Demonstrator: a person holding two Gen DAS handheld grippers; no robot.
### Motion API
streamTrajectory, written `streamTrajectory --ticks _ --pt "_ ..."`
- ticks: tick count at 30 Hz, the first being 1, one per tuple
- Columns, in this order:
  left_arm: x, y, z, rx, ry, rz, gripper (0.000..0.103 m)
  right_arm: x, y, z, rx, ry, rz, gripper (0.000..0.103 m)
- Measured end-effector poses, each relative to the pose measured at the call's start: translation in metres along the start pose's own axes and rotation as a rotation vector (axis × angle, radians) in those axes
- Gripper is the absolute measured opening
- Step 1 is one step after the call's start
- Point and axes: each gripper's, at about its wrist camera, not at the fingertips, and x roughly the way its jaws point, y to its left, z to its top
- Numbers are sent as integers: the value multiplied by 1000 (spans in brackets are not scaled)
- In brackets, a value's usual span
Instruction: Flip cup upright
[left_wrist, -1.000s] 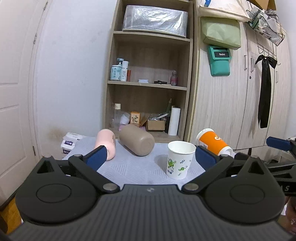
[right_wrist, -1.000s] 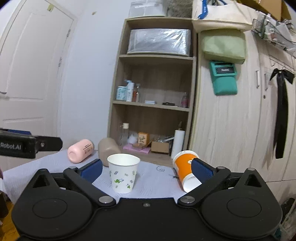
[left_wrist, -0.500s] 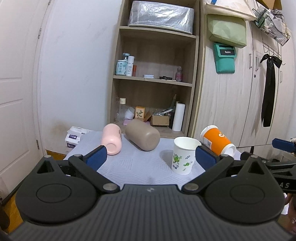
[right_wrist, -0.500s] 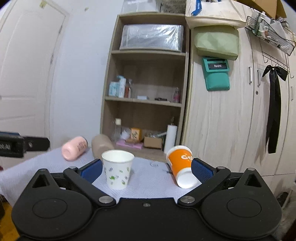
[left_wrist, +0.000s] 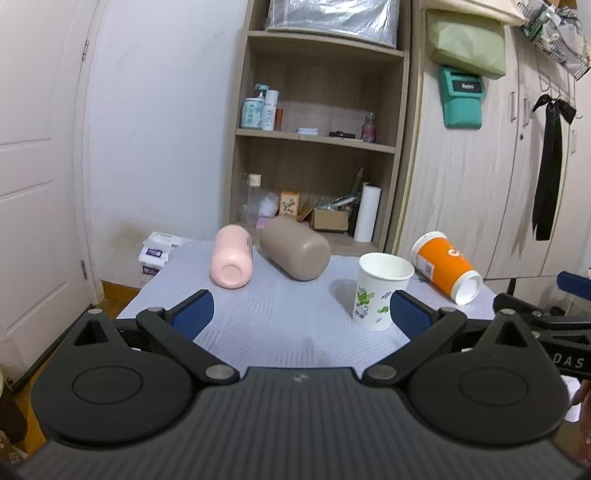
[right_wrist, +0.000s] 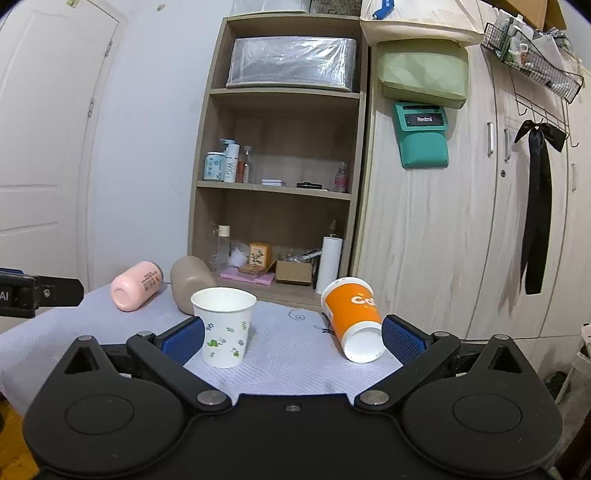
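An orange paper cup (right_wrist: 352, 317) lies on its side on the pale tablecloth (right_wrist: 291, 350), base toward me; it also shows in the left wrist view (left_wrist: 445, 267). A white paper cup with green frogs (right_wrist: 223, 326) stands upright left of it, and shows in the left wrist view (left_wrist: 382, 290). A pink cup (left_wrist: 232, 256) and a tan cup (left_wrist: 295, 253) lie on their sides further back. My right gripper (right_wrist: 293, 336) is open and empty, in front of the two paper cups. My left gripper (left_wrist: 301, 310) is open and empty, short of the cups.
A wooden shelf unit (right_wrist: 280, 177) with bottles and boxes stands behind the table, next to a wardrobe (right_wrist: 461, 221). A white door (left_wrist: 33, 184) is at the left. Tissue packs (left_wrist: 157, 251) lie by the table's far left corner.
Both grippers have drawn slightly back and risen, so the cups sit a little lower and smaller in view. Jaws stay open. No cup has moved.
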Motion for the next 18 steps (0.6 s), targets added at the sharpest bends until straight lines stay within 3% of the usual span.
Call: streamTrajectory --ticks 9,18 --pt "4 -3 -2 19 24 12 103 1 -6 0 28 12 -17 103" --pt "-2 -9 -3 54 -17 32 103 3 -6 -2 29 8 -42 103"
